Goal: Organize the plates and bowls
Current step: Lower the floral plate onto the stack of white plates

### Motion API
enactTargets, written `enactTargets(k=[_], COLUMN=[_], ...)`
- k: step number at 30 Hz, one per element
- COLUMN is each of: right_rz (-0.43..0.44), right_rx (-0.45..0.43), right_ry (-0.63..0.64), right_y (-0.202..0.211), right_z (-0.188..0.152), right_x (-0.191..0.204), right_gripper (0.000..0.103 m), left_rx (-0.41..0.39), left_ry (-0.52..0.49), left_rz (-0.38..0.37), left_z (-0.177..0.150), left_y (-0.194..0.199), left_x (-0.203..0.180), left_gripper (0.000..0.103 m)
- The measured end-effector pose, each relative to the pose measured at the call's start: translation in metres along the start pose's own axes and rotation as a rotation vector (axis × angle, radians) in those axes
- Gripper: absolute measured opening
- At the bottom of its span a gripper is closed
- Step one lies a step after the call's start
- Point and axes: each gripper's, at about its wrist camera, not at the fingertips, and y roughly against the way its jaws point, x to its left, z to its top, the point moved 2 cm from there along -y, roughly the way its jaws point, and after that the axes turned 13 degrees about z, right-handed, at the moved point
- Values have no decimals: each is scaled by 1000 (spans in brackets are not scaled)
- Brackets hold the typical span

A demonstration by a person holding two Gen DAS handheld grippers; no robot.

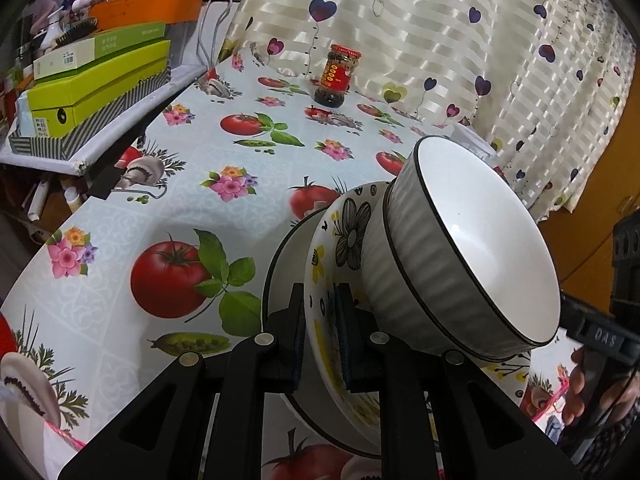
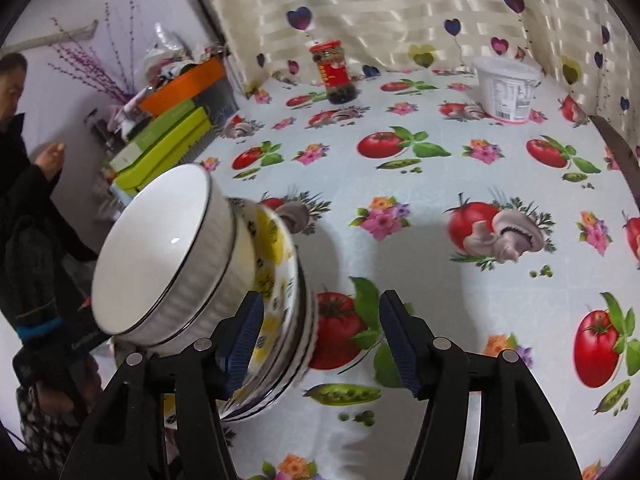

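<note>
Between left gripper (image 1: 320, 336) jaws, seemingly clamped: flowered bowl (image 1: 340, 240).

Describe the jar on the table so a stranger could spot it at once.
Start at the heart-print curtain behind the table with the vegetable-print tablecloth. At the curtain's foot stands a glass jar, upright. Its red lid, red label and dark contents set it apart from the white plastic tub along the same edge.

The ribbed bowl (image 1: 472, 248) is gleaming like glazed ceramic. The tablecloth (image 2: 420, 240) is looking smooth and slightly glossy. The curtain (image 1: 440, 40) is shimmering like satin.
</note>
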Motion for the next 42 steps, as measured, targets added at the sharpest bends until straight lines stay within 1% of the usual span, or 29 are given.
enactTargets(k=[2,6,12,17,18,19,23,25,27,29,30,33,38,42], right_rz=[9,22,24,29,24,18,0,-11,-38,-64,-73,-63,-69,-80], right_rx=[-12,-29,-48,-65,-70,-76,-101,-110,-114,-118,-117,-130,-146,-151], right_ry=[-14,-41,-18,10,20,33,74,93,115,162,186,196,184,181], right_y=[1,4,11,16,18,19,25,26,28,28,28,30,33,34], right_z=[-3,-9,-16,-24,-26,-28,-37,-44,-50,-58,-63,-73,-84,-94], right_x=[0,-1,9,18,21,24,34,40,44,52,56,61,62,62], right_gripper=[64,65,65,65,65,65,65,66,67,72,72,73,74,75], left_rx=[-10,-27,-42,-56,-59,-62,-94,-121,-149,-165,-175,-190,-179,-157], left_ry=[10,20,5,-3,-4,-6,-17,-19,-20,-26,-35,-73,-77,-87], left_rz=[11,17,49,61,66,75,97,114,123,121,124,151,157,180], left_z=[0,-1,-8,-18,-21,-22,-34,-40,-47,-53,-56,-65,-79,-92], left_y=[4,16,28,39,41,43,53,58,64,69,73,80,82,77], left_x=[3,7,5,2,2,1,-1,-2,-3,-6,-8,-15,-14,-15], left_gripper=[16,18,18,19,21,26,34,41,43,44,44,44,44,44])
